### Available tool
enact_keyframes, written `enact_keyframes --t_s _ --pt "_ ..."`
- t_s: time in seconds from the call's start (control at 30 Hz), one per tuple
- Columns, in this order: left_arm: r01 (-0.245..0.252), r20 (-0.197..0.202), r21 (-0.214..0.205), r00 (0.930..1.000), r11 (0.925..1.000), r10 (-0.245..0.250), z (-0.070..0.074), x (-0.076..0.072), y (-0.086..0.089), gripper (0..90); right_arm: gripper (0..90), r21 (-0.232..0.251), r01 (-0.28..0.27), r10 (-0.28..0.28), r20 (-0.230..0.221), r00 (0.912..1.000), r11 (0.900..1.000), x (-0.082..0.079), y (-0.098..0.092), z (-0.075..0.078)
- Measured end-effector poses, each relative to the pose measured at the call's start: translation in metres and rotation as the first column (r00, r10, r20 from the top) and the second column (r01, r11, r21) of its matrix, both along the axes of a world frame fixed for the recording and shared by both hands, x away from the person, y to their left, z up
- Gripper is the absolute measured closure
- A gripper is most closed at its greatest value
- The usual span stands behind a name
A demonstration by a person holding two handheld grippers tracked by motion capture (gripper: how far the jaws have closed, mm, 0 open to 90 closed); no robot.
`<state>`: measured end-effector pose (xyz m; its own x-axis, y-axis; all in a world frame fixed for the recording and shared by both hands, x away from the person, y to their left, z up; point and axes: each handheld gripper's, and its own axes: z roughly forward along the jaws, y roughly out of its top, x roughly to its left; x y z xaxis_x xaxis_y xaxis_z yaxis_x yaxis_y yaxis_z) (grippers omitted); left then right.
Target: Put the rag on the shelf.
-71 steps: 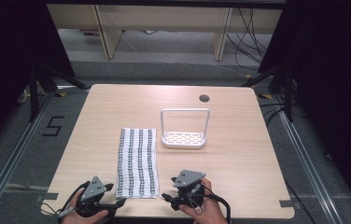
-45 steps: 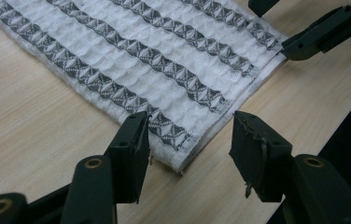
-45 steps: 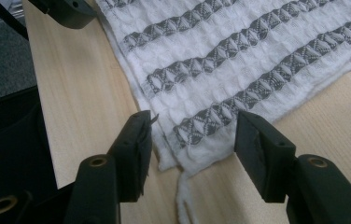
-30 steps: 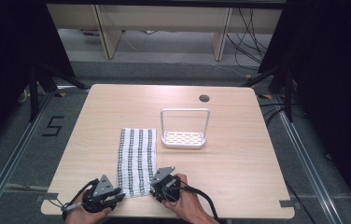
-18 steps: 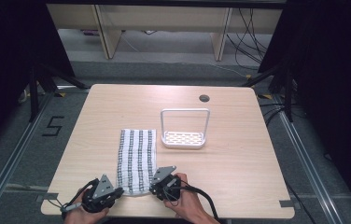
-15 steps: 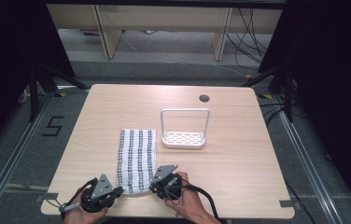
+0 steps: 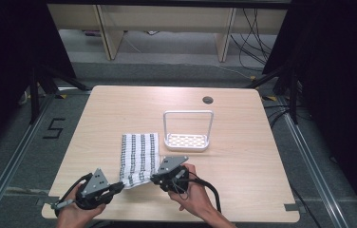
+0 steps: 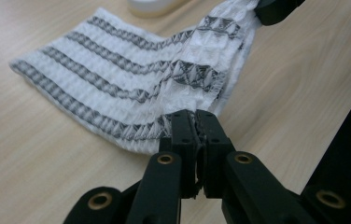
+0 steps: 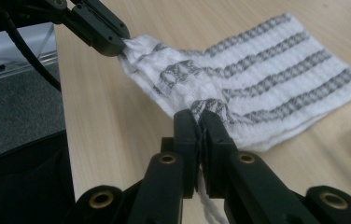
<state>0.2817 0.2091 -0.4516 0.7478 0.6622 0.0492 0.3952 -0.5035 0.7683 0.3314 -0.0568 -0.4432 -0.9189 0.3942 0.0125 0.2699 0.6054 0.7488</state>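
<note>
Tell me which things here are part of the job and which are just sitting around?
In use:
- striped cloth, near edge lifted off the table
- left gripper, fingers shut on one near corner
- right gripper, fingers shut on the other near corner

Lying about:
- white rack, beside the cloth
- wooden table

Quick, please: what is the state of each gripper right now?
Left gripper: closed, pinching a near corner of the striped towel.
Right gripper: closed, pinching the other near corner of the striped towel.

A black "5" is marked on the floor.
</note>
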Motion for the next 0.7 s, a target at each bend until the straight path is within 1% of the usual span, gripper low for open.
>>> enact_keyframes --t_s 0.03,0.07,0.1,0.13,0.17,0.2,0.23,0.27,0.3,0.33,0.4,0.43,0.47,0.5,0.53,0.57,0.6,0.63,0.67,0.7 --pt "0.008 0.001 0.001 1.0000 1.0000 -0.008 0.006 0.002 0.000 86.6 87.2 0.003 -0.002 0.002 0.008 1.0000 1.0000 0.001 0.000 0.005" --pt "0.011 0.002 -0.013 0.9999 0.9999 -0.011 0.011 0.003 -0.001 86.6 87.2 0.008 -0.003 0.003 0.014 0.9999 1.0000 0.003 0.001 0.009" --pt "0.011 0.002 -0.013 0.9999 0.9999 -0.011 0.011 0.003 -0.001 86.6 87.2 0.008 -0.003 0.003 0.014 0.9999 1.0000 0.003 0.001 0.009" --pt "0.033 -0.007 -0.015 0.9994 0.9993 -0.033 0.024 0.008 0.000 86.7 87.2 0.034 -0.002 0.001 0.028 0.9996 0.9994 0.006 0.000 0.021" --pt "0.033 -0.007 -0.015 0.9994 0.9993 -0.033 0.024 0.008 0.000 86.6 87.2 0.034 -0.002 0.001 0.028 0.9996 0.9994 0.006 0.000 0.021" --pt "0.038 -0.020 -0.037 0.9991 0.9986 -0.039 0.034 0.014 0.000 86.6 87.2 0.053 0.002 -0.003 0.035 0.9994 0.9986 0.009 0.000 0.031" --pt "0.040 -0.019 -0.049 0.9990 0.9980 -0.041 0.040 0.017 0.001 86.6 87.2 0.058 0.002 -0.004 0.034 0.9994 0.9983 0.009 -0.001 0.035" --pt "0.047 -0.025 -0.048 0.9985 0.9977 -0.049 0.044 0.019 0.001 86.6 87.2 0.070 0.002 -0.005 0.041 0.9992 0.9976 0.010 -0.001 0.041" --pt "0.047 -0.025 -0.048 0.9985 0.9977 -0.049 0.044 0.019 0.001 86.6 87.2 0.069 -0.003 0.000 0.052 0.9986 0.9976 0.011 -0.002 0.045" --pt "0.039 -0.030 -0.079 0.9987 0.9961 -0.041 0.052 0.022 0.001 86.6 87.2 0.075 0.001 -0.005 0.054 0.9985 0.9972 0.011 -0.003 0.051" --pt "0.057 -0.035 -0.088 0.9976 0.9945 -0.060 0.061 0.025 0.002 86.6 87.2 0.087 -0.001 -0.005 0.062 0.9981 0.9962 0.013 -0.004 0.059" --pt "0.048 -0.035 -0.116 0.9980 0.9921 -0.052 0.065 0.025 0.000 86.6 87.3 0.099 0.003 -0.010 0.066 0.9978 0.9951 0.013 -0.005 0.062" --pt "0.063 -0.033 -0.098 0.9973 0.9932 -0.067 0.070 0.025 0.000 86.7 87.3 0.105 0.000 -0.007 0.072 0.9974 0.9945 0.013 -0.006 0.066" --pt "0.070 -0.030 -0.107 0.9968 0.9918 -0.074 0.077 0.025 -0.002 86.6 87.3 0.110 0.006 -0.013 0.069 0.9975 0.9939 0.013 -0.007 0.071" --pt "0.066 -0.028 -0.123 0.9972 0.9902 -0.070 0.080 0.024 -0.003 86.6 87.3 0.118 -0.005 -0.004 0.072 0.9974 0.9929 0.014 -0.008 0.077" --pt "0.066 -0.028 -0.123 0.9972 0.9902 -0.070 0.080 0.024 -0.003 86.7 87.3 0.118 -0.005 -0.004 0.072 0.9974 0.9929 0.014 -0.008 0.077" --pt "0.080 -0.018 -0.113 0.9964 0.9903 -0.083 0.088 0.024 -0.004 86.7 87.4 0.122 0.001 -0.010 0.074 0.9972 0.9925 0.013 -0.009 0.080" --pt "0.079 -0.014 -0.129 0.9966 0.9885 -0.082 0.095 0.023 -0.004 86.6 87.4 0.126 0.005 -0.015 0.078 0.9968 0.9920 0.013 -0.011 0.087" --pt "0.090 0.006 -0.137 0.9959 0.9864 -0.090 0.107 0.023 -0.004 86.7 87.4 0.145 -0.002 -0.013 0.098 0.9951 0.9895 0.014 -0.014 0.099" --pt "0.092 0.014 -0.143 0.9957 0.9854 -0.091 0.113 0.023 -0.004 86.7 87.4 0.148 -0.003 -0.013 0.107 0.9941 0.9890 0.014 -0.015 0.103"
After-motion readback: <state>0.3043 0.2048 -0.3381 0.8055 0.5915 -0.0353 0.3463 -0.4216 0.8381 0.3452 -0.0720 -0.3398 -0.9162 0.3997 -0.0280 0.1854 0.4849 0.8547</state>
